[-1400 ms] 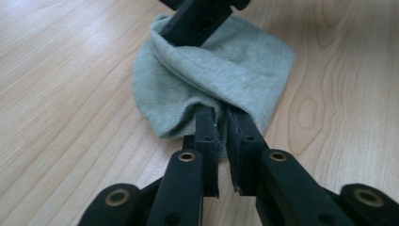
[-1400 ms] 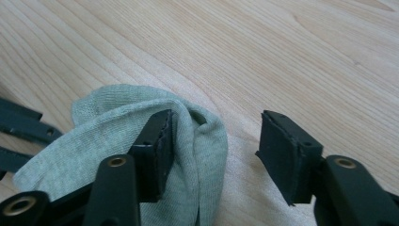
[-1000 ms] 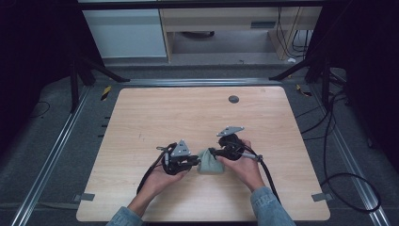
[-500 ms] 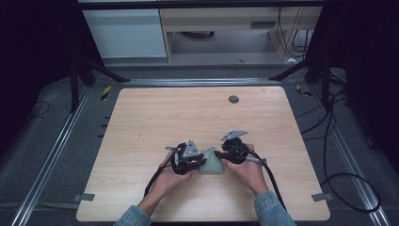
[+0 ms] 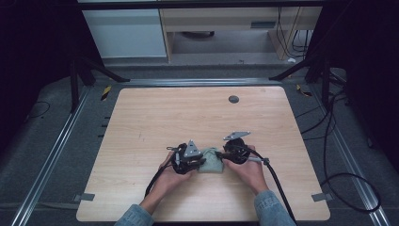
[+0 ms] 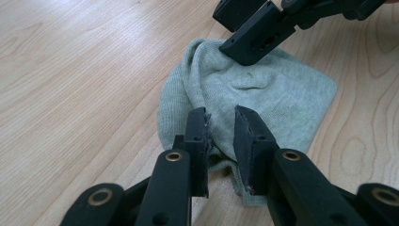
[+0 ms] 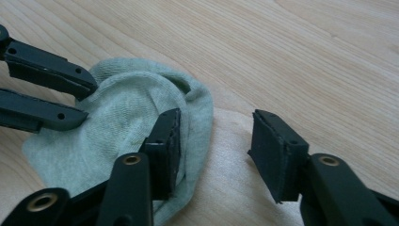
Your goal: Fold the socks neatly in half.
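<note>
While both grippers crowd the same small bundle near the table's [image 5: 141,117] front edge, little stands between a good fold and a muddle. Nearest the person, the left gripper [image 5: 201,162] has its jaws nearly together on the near hem of the cloth [image 5: 211,161] — a grey-green knit, bunched and partly doubled over — with a thin pleat of fabric pinched between the pads, as the left gripper view shows. Just beyond, on the cloth's other side, the right gripper [image 5: 222,156] stands with jaws spread: one pad [image 7: 165,150] lies on the knit's rolled edge, the other [image 7: 277,155] hangs over bare wood, gripping nothing. Those jaws have just been opening again after narrowing.

What could go wrong, I judge: the left pinch holds so little fabric that a pull from the right side could slip it free; the right jaws, closing as they stand, might catch only the top layer and drag the fold open; and the two sets of jaws are close enough to knock together.

Farther off, toward the far edge right of centre, sits a small dark disc [image 5: 234,99] — possibly a cable hole, too small to tell. No container stands on the table.
</note>
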Tool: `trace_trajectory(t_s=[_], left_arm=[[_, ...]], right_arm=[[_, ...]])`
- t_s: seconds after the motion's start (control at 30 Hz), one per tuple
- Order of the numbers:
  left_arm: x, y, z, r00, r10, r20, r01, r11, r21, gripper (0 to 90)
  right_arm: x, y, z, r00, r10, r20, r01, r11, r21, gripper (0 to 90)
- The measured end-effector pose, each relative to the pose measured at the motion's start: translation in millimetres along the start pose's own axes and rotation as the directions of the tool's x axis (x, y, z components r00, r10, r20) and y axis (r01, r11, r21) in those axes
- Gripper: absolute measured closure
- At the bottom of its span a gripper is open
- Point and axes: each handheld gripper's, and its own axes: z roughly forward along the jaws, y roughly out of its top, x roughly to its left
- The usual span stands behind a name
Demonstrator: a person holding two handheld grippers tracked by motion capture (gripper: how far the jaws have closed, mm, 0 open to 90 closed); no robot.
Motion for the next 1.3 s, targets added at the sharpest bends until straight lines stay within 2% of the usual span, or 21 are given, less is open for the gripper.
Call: trace_trajectory(t_s=[0.1,0.2,0.37,0.5,0.67,0.93,1.3], left_arm=[[0.1,-0.1,-1.1,0.9999,-0.011,-0.003,0.011,0.9999,-0.006,72.2],[-1.0,2.4,-4.8,0.9997,-0.006,-0.025,0.006,0.9998,-0.017,58.5],[-0.4,7.1,-13.5,0.9989,-0.022,-0.041,0.02,0.9992,-0.036,37.5],[1.7,9.4,-20.8,0.9983,-0.031,-0.05,0.028,0.9985,-0.047,27.8],[6.9,10.5,-28.0,0.9955,-0.049,-0.082,0.046,0.9981,-0.041,17.4],[21.4,6.3,-44.0,0.9887,-0.087,-0.122,0.083,0.9959,-0.037,8.8],[41.8,-7.8,-65.8,0.9781,-0.119,-0.17,0.115,0.9927,-0.035,5.4]], right_arm=[[-0.9,-0.1,0.0,1.0,-0.001,0.0,0.001,1.0,-0.002,47.7],[-0.1,1.9,-3.6,0.9998,0.019,-0.008,-0.019,1.0,-0.019,39.4],[0.2,5.2,-14.5,0.9999,0.004,0.011,-0.004,0.999,-0.053,28.1],[-2.2,6.1,-22.5,0.9997,0.007,0.023,-0.006,0.998,-0.058,22.3],[-5.9,6.9,-32.6,0.9992,0.019,0.036,-0.016,0.996,-0.083,17.9],[-16.9,7.2,-47.4,0.9965,0.046,0.069,-0.038,0.993,-0.115,12.3],[-33.6,-0.4,-66.7,0.9908,0.084,0.107,-0.066,0.986,-0.156,10.0]])
